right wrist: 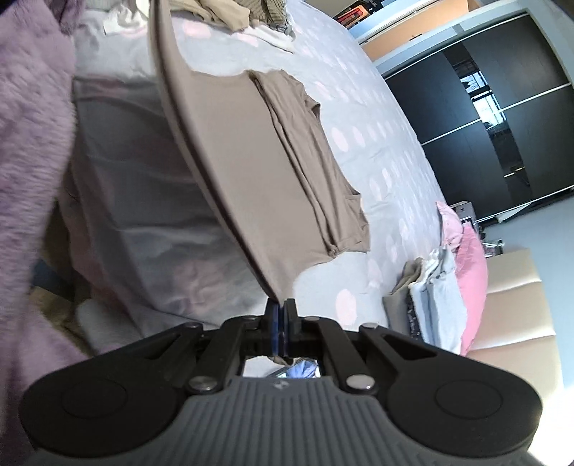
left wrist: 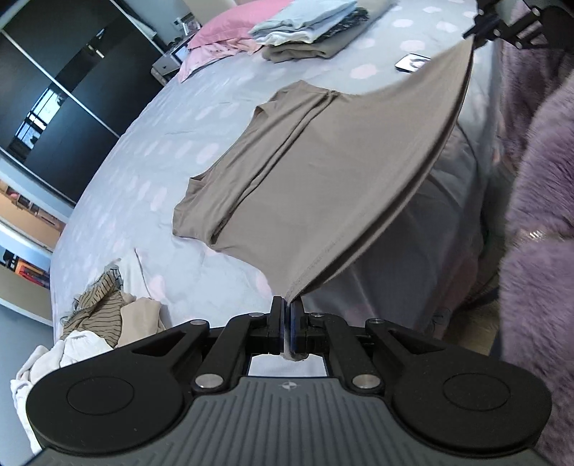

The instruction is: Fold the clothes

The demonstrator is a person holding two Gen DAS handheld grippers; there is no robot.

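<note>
My left gripper (left wrist: pixel 287 304) and right gripper (right wrist: pixel 280 304) each pinch a hem corner of the taupe jersey top (left wrist: pixel 287 172), half-lifted; folded stack (left wrist: pixel 308 28) at one o'clock, unfolded heap (left wrist: pixel 104 315) at eight.

No readable words, numbers or brand names are showing in either view. The only sign is sitting on the ribbed grey body of each gripper — a small round emblem (left wrist: pixel 286 386) at the lower centre of the left wrist view, and its twin (right wrist: pixel 279 385) at the lower centre of the right wrist view, neither carrying any letters. Things on the shelves at the frame edges are appearing too blurred to read.
</note>
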